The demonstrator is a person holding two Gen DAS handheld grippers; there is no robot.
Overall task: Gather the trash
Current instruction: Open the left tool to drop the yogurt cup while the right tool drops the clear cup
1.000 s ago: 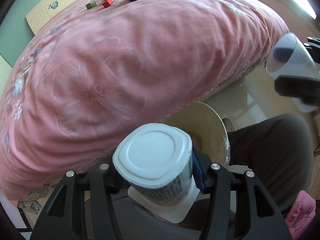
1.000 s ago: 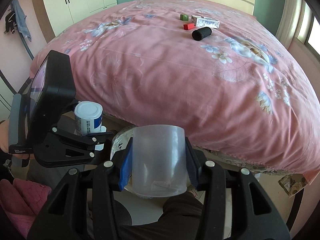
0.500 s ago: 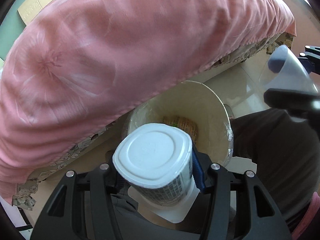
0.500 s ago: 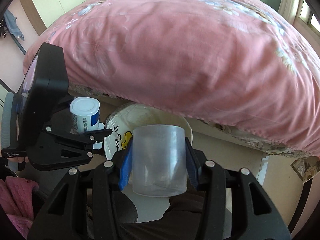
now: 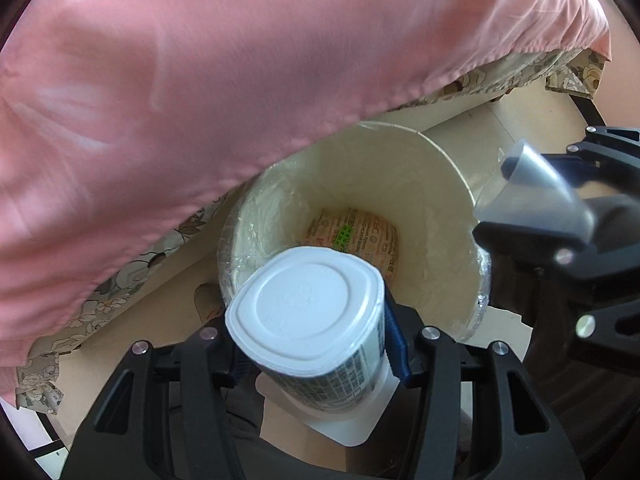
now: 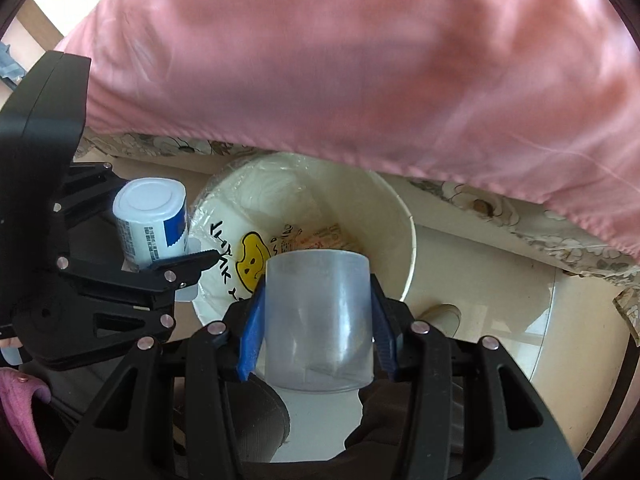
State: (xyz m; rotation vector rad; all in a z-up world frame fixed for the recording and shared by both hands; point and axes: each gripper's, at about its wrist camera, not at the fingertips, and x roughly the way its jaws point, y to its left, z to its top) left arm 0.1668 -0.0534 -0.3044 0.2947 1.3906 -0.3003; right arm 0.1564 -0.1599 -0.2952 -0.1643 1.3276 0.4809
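My left gripper (image 5: 316,344) is shut on a white yogurt cup (image 5: 308,312), held bottom-forward over the near rim of a cream waste bin (image 5: 440,184). It also shows in the right wrist view (image 6: 150,220). My right gripper (image 6: 316,320) is shut on a clear plastic cup (image 6: 320,320), just above the bin's (image 6: 404,216) near rim; the cup also shows in the left wrist view (image 5: 532,200). The bin has a clear liner, a smiley-face print (image 6: 252,260) and a printed wrapper (image 5: 356,236) at the bottom.
The pink bedspread (image 5: 240,60) overhangs the bin's far side, with a floral bed skirt (image 6: 500,208) under it. Pale tiled floor (image 6: 500,320) lies right of the bin. The person's dark trousers are below both grippers.
Both grippers have tilted down and moved from over the bed to above the bin. The bed top and its items have left view. Both cups stay held.
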